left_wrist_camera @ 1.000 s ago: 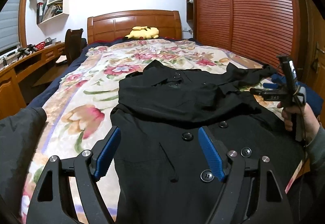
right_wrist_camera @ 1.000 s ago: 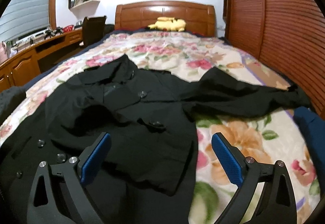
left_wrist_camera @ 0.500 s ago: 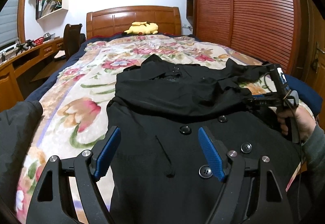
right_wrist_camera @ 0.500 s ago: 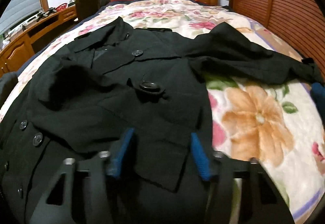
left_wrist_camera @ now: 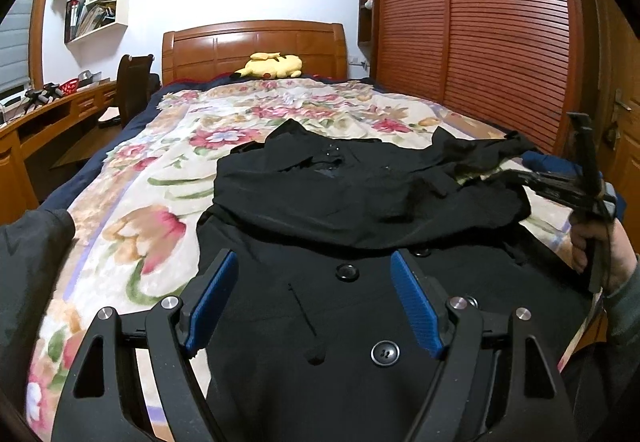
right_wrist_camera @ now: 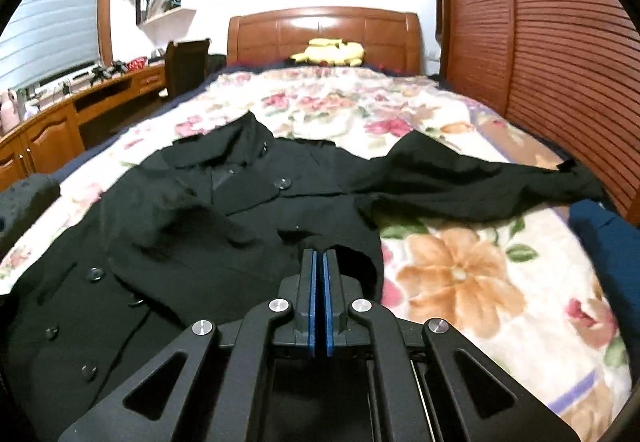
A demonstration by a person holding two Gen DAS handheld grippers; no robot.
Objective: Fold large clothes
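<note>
A large black buttoned coat lies on a bed, collar toward the headboard; it also shows in the right wrist view. One sleeve is folded across the chest; the other sleeve stretches out to the right. My left gripper is open above the coat's lower front, holding nothing. My right gripper is shut on the coat's right edge and lifts a fold of it. The right gripper also shows in the left wrist view, at the coat's right side.
The bed has a floral blanket and a wooden headboard with a yellow plush toy. A slatted wooden wardrobe runs along the right. A desk and chair stand left. A blue cloth lies at the right.
My right gripper moved down to the coat's right edge and closed on it, from wide open to shut. My left gripper stayed open over the coat's lower front.
</note>
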